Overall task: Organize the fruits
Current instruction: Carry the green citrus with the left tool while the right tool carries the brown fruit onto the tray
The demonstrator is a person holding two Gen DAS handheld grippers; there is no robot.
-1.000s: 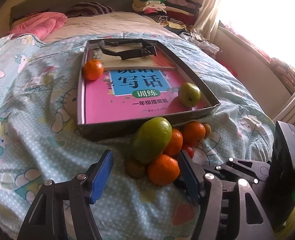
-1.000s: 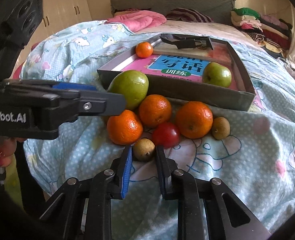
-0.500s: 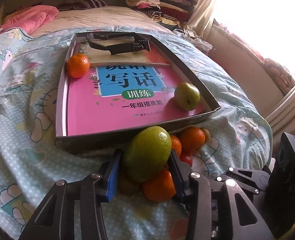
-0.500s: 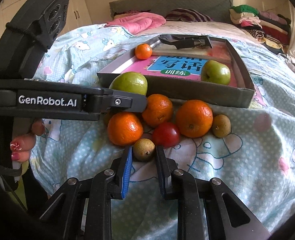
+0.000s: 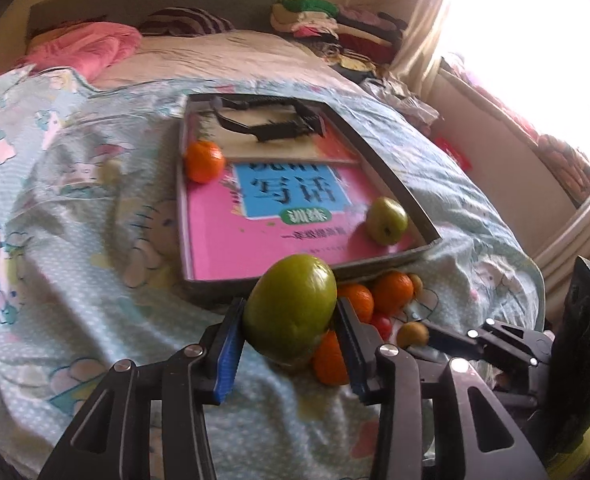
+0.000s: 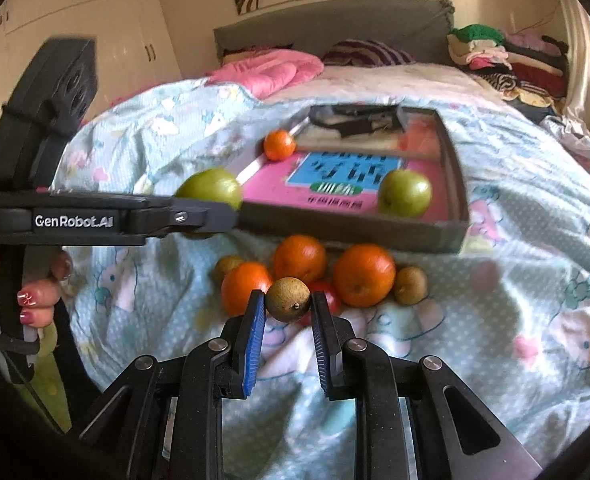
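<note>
Green, large and round: big green fruit (image 5: 291, 307) clamped between the blue pads of the left gripper (image 5: 289, 338), raised off the bed (image 5: 75, 240); just ahead of it, grey tray (image 5: 395, 184) with a pink book (image 5: 239, 236), one small orange (image 5: 204, 161) and a smaller green fruit (image 5: 387, 220) inside; small brown fruit (image 6: 287, 299) pinched in the narrowly closed right gripper (image 6: 287, 314); directly beyond its fingertips, three oranges (image 6: 363, 275), a red fruit (image 6: 332, 300) and two more brown fruits (image 6: 410, 285) clustered on the bedcover, short of the tray's near wall.
</note>
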